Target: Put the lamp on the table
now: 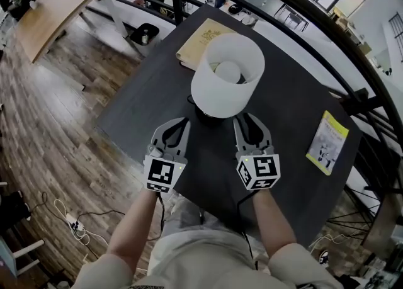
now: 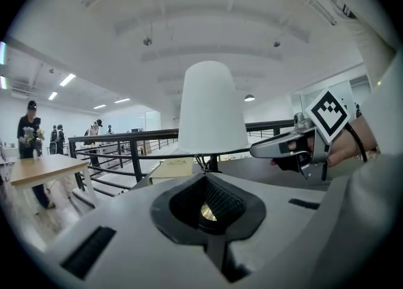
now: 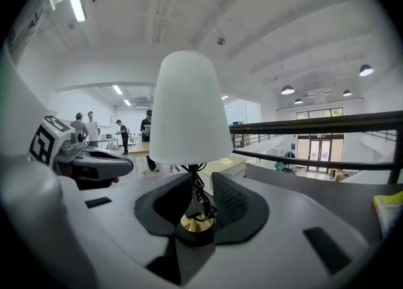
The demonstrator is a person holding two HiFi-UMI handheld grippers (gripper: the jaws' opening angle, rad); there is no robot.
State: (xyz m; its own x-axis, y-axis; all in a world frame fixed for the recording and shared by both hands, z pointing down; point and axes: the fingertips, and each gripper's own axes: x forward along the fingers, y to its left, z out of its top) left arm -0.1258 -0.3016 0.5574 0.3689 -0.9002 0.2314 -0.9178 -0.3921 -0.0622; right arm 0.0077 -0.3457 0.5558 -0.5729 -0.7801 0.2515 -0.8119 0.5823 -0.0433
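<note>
The lamp, with a white drum shade (image 1: 228, 73), a thin dark stem wrapped in cord and a brass-and-black base (image 3: 196, 221), stands upright on the dark square table (image 1: 289, 99). My left gripper (image 1: 179, 121) sits at the near left of the base and my right gripper (image 1: 247, 118) at the near right. Both point toward it. In the right gripper view the stem shows in the gap between the pads, which stand apart and do not touch it. In the left gripper view the pads also stand apart, with the brass base (image 2: 208, 213) seen beyond them. Neither gripper holds anything.
A tan book (image 1: 198, 42) lies on the table behind the lamp and a yellow-green booklet (image 1: 327, 141) at its right edge. A black railing (image 1: 315, 17) runs along the table's far side. A wooden table (image 1: 53, 11) stands far left, and a power strip (image 1: 74, 223) lies on the floor.
</note>
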